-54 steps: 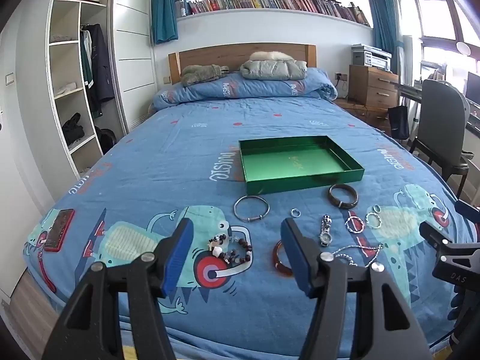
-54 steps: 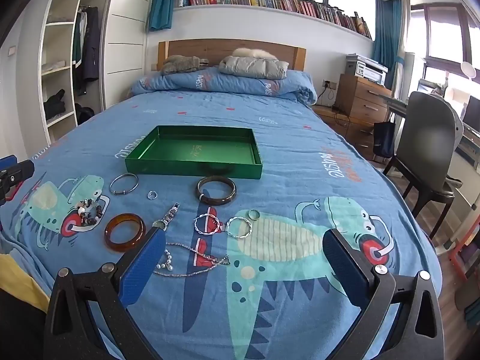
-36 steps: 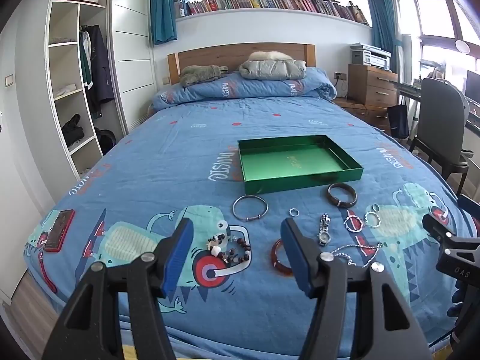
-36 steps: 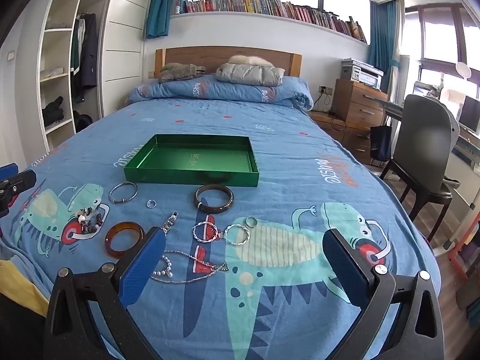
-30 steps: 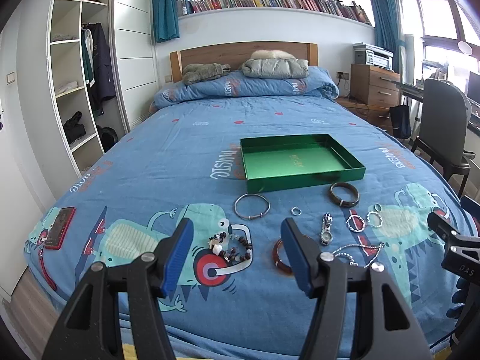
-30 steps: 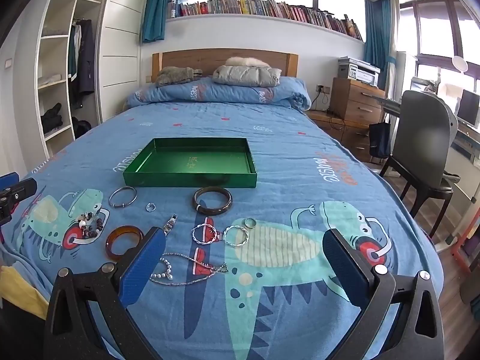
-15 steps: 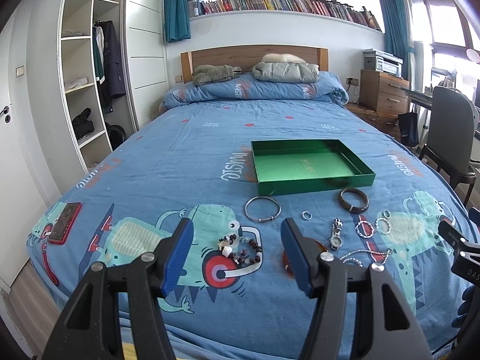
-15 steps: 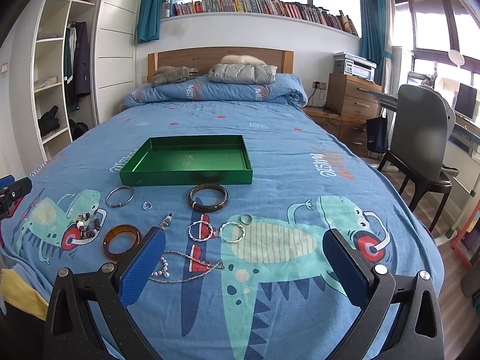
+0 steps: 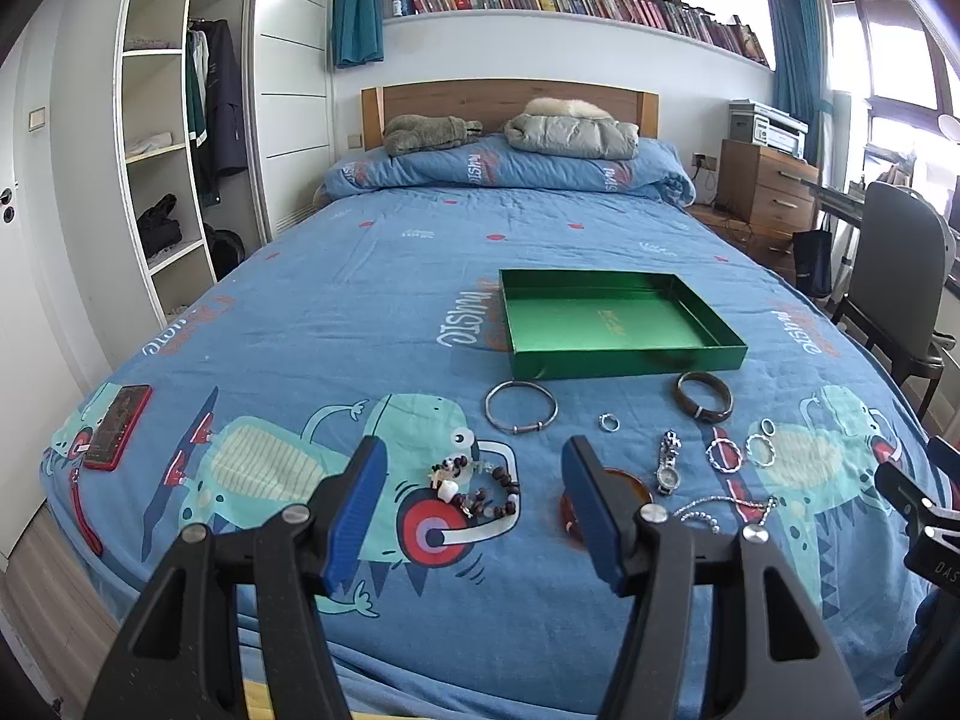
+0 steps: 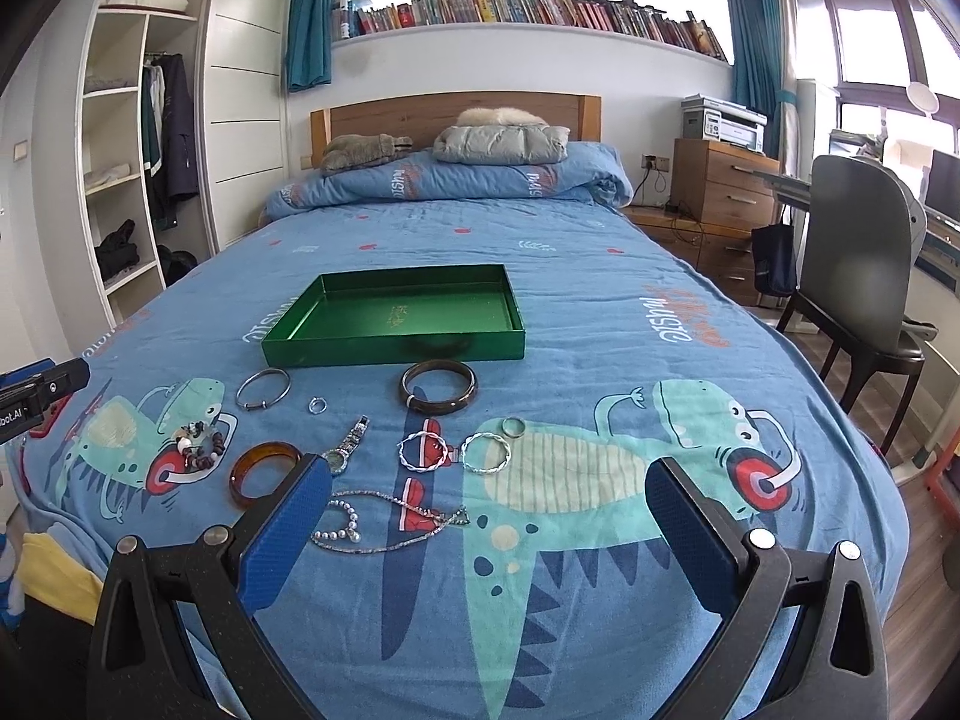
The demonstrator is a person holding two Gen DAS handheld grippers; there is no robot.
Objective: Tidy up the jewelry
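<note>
An empty green tray (image 9: 624, 354) (image 10: 393, 351) rests on the blue bedspread. In front of it lie a silver bangle (image 9: 521, 414) (image 10: 263, 389), a dark bangle (image 9: 704, 404) (image 10: 438, 395), a small ring (image 9: 608, 421), a watch (image 9: 668, 462) (image 10: 347, 445), an amber bangle (image 10: 264, 471), a beaded bracelet (image 9: 474, 483) (image 10: 201, 449), two twisted silver rings (image 10: 456, 451) and a pearl chain (image 10: 384, 519). My left gripper (image 9: 471, 510) hovers open over the beaded bracelet. My right gripper (image 10: 489, 516) hangs wide open above the chain.
A red phone (image 9: 117, 426) lies near the bed's left edge. An open wardrobe (image 9: 174, 138) stands on the left. At the right are a grey chair (image 10: 864, 264) and a wooden drawer unit (image 10: 723, 192). Pillows (image 9: 570, 135) sit by the headboard.
Both grippers have risen and drawn back slightly, with the left view shifting a little leftward. Jaws keep the same opening. The jewelry has not moved.
</note>
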